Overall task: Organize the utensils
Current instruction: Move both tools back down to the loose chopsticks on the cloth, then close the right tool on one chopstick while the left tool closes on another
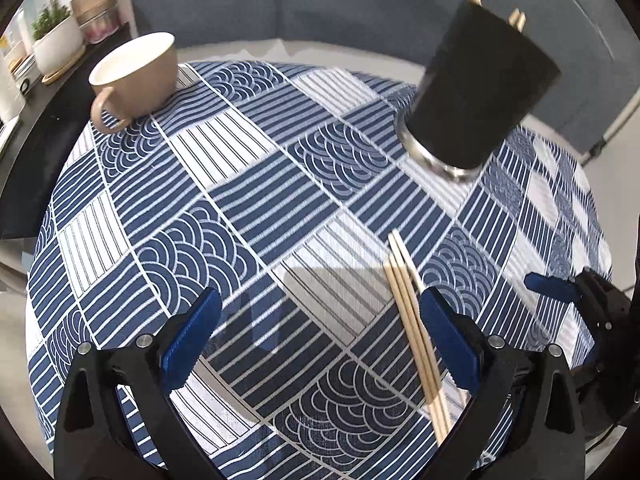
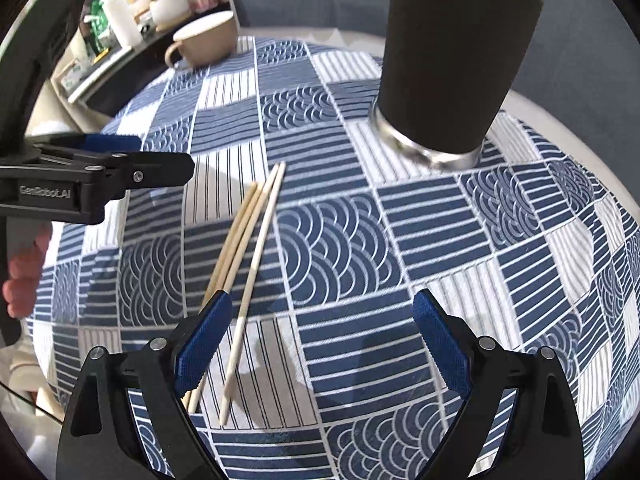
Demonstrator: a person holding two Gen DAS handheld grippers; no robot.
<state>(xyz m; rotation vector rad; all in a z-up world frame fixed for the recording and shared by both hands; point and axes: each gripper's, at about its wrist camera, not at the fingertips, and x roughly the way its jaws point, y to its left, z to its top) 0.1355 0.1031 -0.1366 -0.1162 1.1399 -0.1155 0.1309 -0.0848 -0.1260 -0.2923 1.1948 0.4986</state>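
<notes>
Three wooden chopsticks (image 1: 414,322) lie loose on the blue-and-white patterned tablecloth (image 1: 248,208), also in the right wrist view (image 2: 250,248). A black holder cup with a metal base (image 1: 480,92) stands at the far right and holds other chopsticks; it also shows in the right wrist view (image 2: 452,60). My left gripper (image 1: 320,336) is open and empty, its right finger beside the chopsticks. My right gripper (image 2: 324,340) is open and empty, its left finger over the chopsticks' near ends. The left gripper (image 2: 132,160) shows at the left of the right wrist view.
A beige mug (image 1: 132,76) stands at the far left of the table, also in the right wrist view (image 2: 204,40). A white plant pot (image 1: 56,46) and jars sit on a dark shelf beyond the table's left edge. A grey-blue sofa backs the table.
</notes>
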